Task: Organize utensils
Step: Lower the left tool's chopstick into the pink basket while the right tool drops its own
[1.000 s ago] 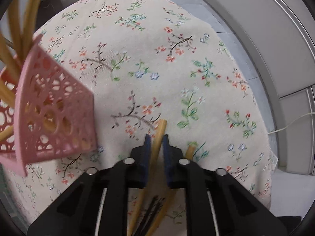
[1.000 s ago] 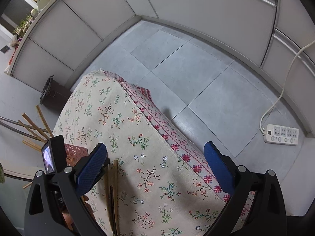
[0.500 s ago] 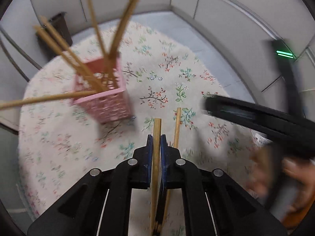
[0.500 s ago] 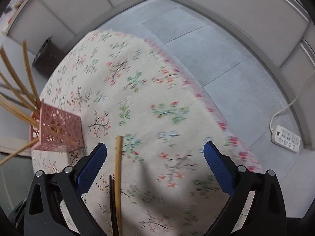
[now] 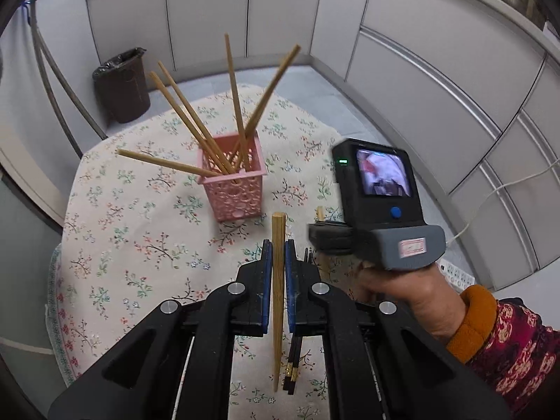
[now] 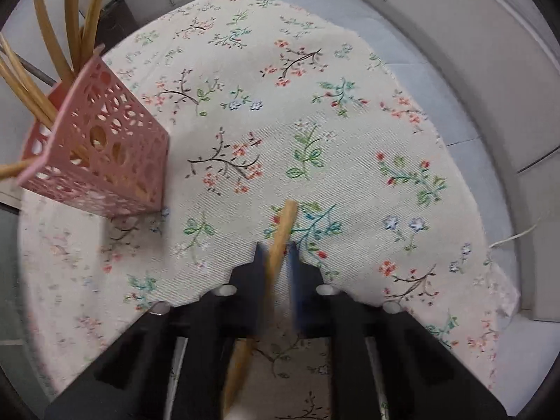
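My left gripper: jaws pinched on wooden chopstick, held clear of floral tablecloth, mid-lower frame. Pink perforated holder at centre, five chopsticks leaning out. Dark chopsticks on cloth beneath gripper. My right hand at right edge.

My right gripper: jaws have just been closing, now clamped on another wooden chopstick, blurred. Holder upper left.
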`<state>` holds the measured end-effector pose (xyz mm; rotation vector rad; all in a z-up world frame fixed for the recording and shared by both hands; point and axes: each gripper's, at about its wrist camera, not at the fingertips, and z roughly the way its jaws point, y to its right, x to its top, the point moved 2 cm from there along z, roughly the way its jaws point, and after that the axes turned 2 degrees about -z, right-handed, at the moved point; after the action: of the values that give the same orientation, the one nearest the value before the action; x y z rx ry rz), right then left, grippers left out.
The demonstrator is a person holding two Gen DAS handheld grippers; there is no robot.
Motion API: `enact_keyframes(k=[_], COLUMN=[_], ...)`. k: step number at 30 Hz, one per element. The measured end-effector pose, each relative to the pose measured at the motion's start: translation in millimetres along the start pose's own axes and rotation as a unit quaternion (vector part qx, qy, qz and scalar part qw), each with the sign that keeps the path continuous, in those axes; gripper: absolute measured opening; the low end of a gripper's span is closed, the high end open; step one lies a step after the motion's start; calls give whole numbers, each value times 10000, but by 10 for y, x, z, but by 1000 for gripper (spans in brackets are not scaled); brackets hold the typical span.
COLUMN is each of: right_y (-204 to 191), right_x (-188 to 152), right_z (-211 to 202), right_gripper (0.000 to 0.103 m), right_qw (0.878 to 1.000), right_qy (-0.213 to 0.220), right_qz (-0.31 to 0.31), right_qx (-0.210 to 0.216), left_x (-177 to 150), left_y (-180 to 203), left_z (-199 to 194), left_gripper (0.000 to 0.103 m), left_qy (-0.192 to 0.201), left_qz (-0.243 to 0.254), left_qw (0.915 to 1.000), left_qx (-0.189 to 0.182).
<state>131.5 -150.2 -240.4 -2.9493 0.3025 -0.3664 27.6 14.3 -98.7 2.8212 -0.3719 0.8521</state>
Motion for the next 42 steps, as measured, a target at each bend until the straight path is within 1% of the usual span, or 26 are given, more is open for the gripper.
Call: enact_keyframes(k=[1, 2, 7, 10, 13, 16, 19, 21, 23, 26, 28, 29, 32, 33, 35, 37, 38, 39, 40, 42], right_y=[40, 86, 222, 297, 338, 388, 425, 410, 381, 338, 302, 263, 160, 107, 6, -101, -141, -181, -214, -288], right_x=[-4, -13, -92, -99, -164, -231, -189, -97, 22, 226, 344, 403, 545, 588, 641, 708, 706, 725, 714, 750], right_z=[-50, -150, -762, -1159, -1561, -1836, -2232, -2437, -2683, -2955, -3087, -3152, -3232, -3236, -3215, -3109, -3061, -2995, -2951, -2823], right_gripper=[8, 8, 8, 8, 8, 8, 8, 8, 8, 8, 8, 8, 8, 8, 8, 8, 8, 8, 8, 8], right_qw=[10000, 9996, 9954, 9906, 9832, 9769, 9658, 9584, 9497, 9393, 9317, 9277, 9215, 9202, 9190, 9207, 9219, 9234, 9244, 9273], right_qy=[87, 266, 903, 1277, 1700, 1979, 2400, 2644, 2868, 3077, 3251, 3335, 3456, 3506, 3561, 3538, 3511, 3479, 3462, 3381], right_qz=[32, 64, 23, -144, -290, -325, -290, -262, -254, -179, -148, -153, -150, -177, -234, -334, -372, -426, -469, -564], right_qx=[-1, 45, 330, 472, 596, 739, 932, 1046, 1231, 1508, 1613, 1669, 1763, 1730, 1675, 1614, 1592, 1562, 1532, 1504], left_x=[2, 4, -5, -11, 4, 54, 160, 285, 446, 706, 856, 959, 1142, 1192, 1282, 1313, 1316, 1321, 1327, 1305], left_y=[-10, -20, -53, -73, -88, -84, -59, -71, -96, -125, -158, -194, -252, -272, -302, -357, -410, -460, -523, -644], left_z=[-46, -83, -275, -441, -581, -729, -855, -933, -1020, -1159, -1230, -1263, -1260, -1220, -1045, -802, -651, -579, -508, -472], left_gripper=[7, 7, 7, 6, 6, 6, 6, 6, 6, 6, 6, 6, 6, 6, 7, 8, 13, 21, 22, 21], left_qy=[50, 114, 351, 552, 747, 982, 1227, 1389, 1568, 1900, 2112, 2259, 2467, 2479, 2397, 2228, 2086, 2016, 1972, 1986], left_qz=[-4, -13, -66, -141, -221, -294, -327, -390, -472, -523, -564, -622, -726, -749, -758, -867, -978, -1048, -1137, -1356], left_qw=[10000, 9999, 9993, 9983, 9967, 9943, 9915, 9890, 9858, 9800, 9756, 9720, 9663, 9659, 9679, 9710, 9731, 9738, 9737, 9706], left_qx=[-11, -26, -82, -153, -222, -288, -297, -323, -364, -265, -208, -148, -105, -72, 50, 34, 3, -29, -49, -57])
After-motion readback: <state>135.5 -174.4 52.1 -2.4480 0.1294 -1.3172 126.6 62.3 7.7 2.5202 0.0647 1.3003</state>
